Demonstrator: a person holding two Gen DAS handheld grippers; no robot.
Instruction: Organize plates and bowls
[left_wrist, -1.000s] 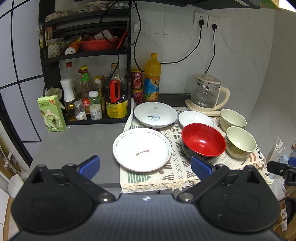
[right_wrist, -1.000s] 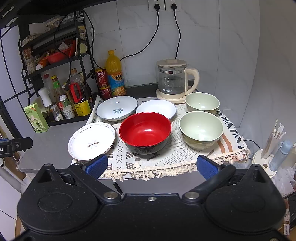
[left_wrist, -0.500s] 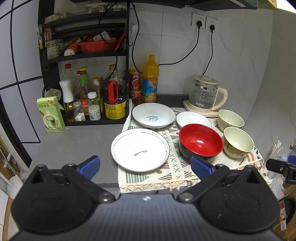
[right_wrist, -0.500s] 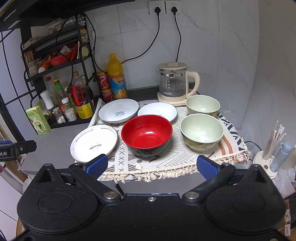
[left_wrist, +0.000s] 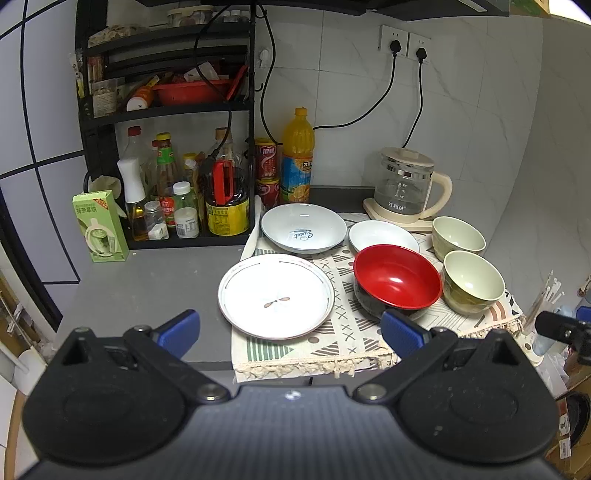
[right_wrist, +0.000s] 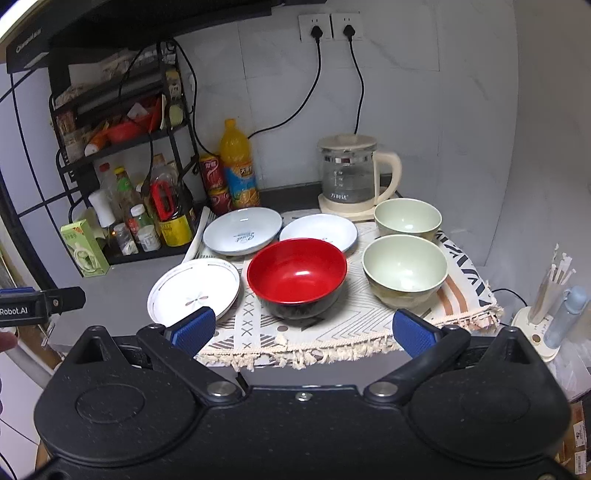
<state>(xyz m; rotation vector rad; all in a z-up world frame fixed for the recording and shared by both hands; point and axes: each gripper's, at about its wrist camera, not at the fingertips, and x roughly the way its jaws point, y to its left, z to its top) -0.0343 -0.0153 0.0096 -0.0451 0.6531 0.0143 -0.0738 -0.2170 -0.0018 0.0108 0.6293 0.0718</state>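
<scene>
On a patterned cloth mat (left_wrist: 343, 332) lie a white flat plate (left_wrist: 276, 295) at the front left, a pale deep plate (left_wrist: 303, 227) behind it and a small white dish (left_wrist: 382, 234) to its right. A red bowl (right_wrist: 296, 277) sits mid-mat. Two pale green bowls stand at the right, the near one (right_wrist: 405, 270) and the far one (right_wrist: 407, 218). My left gripper (left_wrist: 290, 330) hovers open just before the flat plate. My right gripper (right_wrist: 302, 328) is open in front of the red bowl. Both hold nothing.
A glass kettle (right_wrist: 349, 177) stands at the back right with cords to wall sockets. A black rack (left_wrist: 166, 155) of bottles and jars fills the back left, with an orange drink bottle (left_wrist: 297, 155) and red cans beside it. A green carton (left_wrist: 99, 225) sits on the grey counter (left_wrist: 147, 291).
Both grippers have drawn back a little and risen, so the dishes look slightly smaller and farther. Both stay open and nothing on the mat has moved.
</scene>
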